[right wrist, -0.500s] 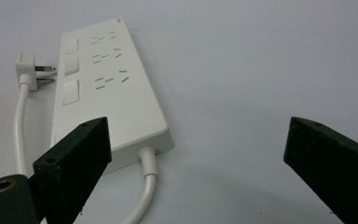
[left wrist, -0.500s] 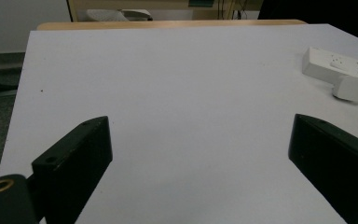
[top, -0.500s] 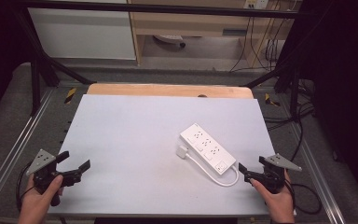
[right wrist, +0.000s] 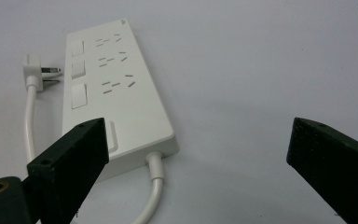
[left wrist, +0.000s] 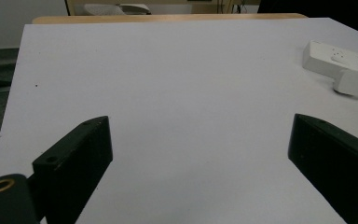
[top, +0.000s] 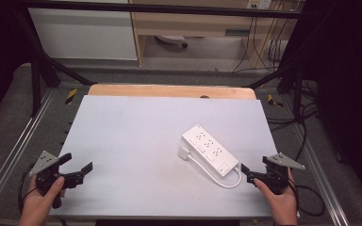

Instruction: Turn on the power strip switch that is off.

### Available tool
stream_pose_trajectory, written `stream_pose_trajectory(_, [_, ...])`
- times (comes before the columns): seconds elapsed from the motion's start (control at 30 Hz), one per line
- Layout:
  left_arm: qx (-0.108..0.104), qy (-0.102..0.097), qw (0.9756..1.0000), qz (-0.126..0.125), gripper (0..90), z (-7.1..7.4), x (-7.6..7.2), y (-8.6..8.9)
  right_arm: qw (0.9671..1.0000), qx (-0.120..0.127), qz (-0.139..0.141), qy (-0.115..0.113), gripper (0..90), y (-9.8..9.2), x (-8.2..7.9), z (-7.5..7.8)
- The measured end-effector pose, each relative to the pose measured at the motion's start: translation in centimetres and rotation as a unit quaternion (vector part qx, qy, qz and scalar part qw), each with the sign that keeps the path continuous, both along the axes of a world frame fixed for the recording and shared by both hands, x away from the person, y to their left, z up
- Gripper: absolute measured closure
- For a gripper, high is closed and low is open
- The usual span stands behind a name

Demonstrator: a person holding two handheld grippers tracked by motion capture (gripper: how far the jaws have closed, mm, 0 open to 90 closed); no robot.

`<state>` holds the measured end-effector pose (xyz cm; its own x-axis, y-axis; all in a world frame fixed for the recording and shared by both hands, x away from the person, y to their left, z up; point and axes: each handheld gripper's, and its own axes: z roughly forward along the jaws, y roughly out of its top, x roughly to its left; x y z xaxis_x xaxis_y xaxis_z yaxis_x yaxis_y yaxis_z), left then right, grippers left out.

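The right claw (top: 250, 173) is sitting released and empty at the tabletop's (top: 136, 136) five o'clock corner, its jaws spread wide and pointing toward ten o'clock. Just beyond it, the white power strip (top: 210, 149) is lying flat, its long axis running from ten to four o'clock, cord end nearest the claw, plug (top: 185, 153) beside it. The left claw (top: 78, 170) is resting released at seven o'clock.

Power strip (top: 210, 149) on table (top: 132, 141), right-centre.
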<state>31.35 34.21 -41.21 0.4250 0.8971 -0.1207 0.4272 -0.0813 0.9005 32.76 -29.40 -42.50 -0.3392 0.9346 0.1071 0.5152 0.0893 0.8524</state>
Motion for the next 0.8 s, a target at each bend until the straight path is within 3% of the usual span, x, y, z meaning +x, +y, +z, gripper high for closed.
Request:
stream_pose_trajectory(0.23, [0.003,0.001,1.0000,-0.004,6.4,-0.1,0.0,-0.2,0.9999,0.010,0.001,-0.009,3.3,0.4,-0.1,0.3])
stream_pose_trajectory(0.33, [0.006,0.003,1.0000,-0.004,6.4,-0.1,0.0,-0.2,0.9994,0.030,0.000,-0.015,3.1,0.5,-0.1,0.5])
stream_pose_trajectory(0.53, [0.008,0.007,0.9999,-0.007,6.3,-0.2,0.0,-0.3,0.9995,0.023,0.000,-0.020,2.4,0.8,0.1,1.0])
stream_pose_trajectory(0.8, [0.002,0.016,0.9999,0.000,6.9,-0.1,1.0,-0.7,0.9983,0.042,0.015,-0.037,2.0,1.4,0.5,1.4])
